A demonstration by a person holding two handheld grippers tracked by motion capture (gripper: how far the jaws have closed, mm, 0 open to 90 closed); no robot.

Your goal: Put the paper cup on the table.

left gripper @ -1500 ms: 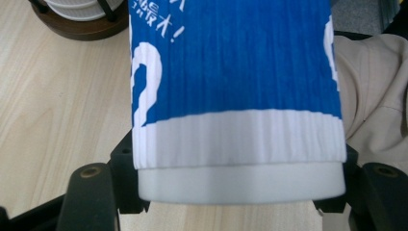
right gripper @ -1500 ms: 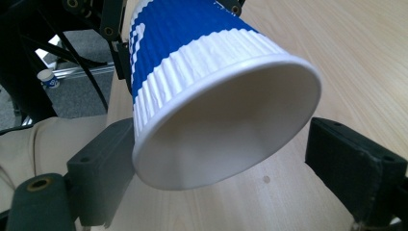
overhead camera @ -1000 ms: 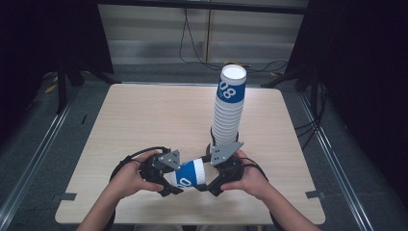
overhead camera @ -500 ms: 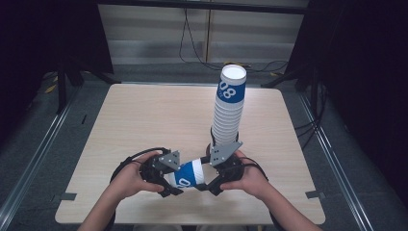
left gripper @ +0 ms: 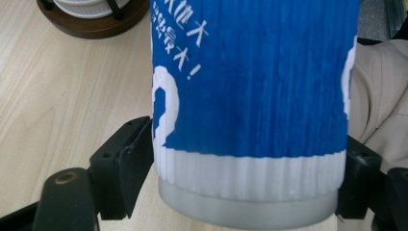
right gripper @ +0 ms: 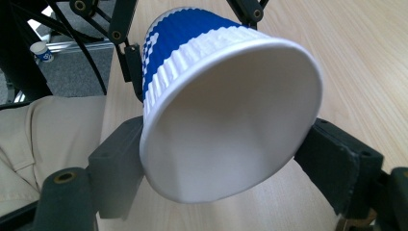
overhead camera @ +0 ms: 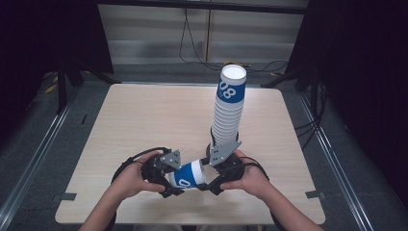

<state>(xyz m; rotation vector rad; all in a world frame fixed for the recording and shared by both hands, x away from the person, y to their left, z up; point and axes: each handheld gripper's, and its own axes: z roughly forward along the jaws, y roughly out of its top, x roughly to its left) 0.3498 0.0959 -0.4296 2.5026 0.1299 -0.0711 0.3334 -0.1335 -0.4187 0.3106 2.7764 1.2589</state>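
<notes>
In the high view, the left gripper [overhead camera: 169, 185] sits at lower centre-left of the frame, held by the person's left hand [overhead camera: 130, 177]. Directly to its right lies the paper cup [overhead camera: 189, 175], blue with a white band, on its side above the near edge of the table [overhead camera: 144, 115] and spanning the gap between the two grippers. In the left gripper view, the cup's narrow base end [left gripper: 250, 120] stands between the two black jaws; these jaws have just been opening, the left one stands just beside the cup wall, and whether either pad presses on the cup cannot be told with certainty. Further right in the high view, the right gripper [overhead camera: 211, 180] is held by the right hand [overhead camera: 248, 177] at lower centre. In the right gripper view, the cup's wide open rim [right gripper: 231, 120] sits between that gripper's jaws, which press against it on both sides, so the right gripper grips the cup. Behind the right gripper, towards upper centre-right of the high view, a tall stack of cups [overhead camera: 228, 108] stands upright on a dark round base [left gripper: 96, 21].
</notes>
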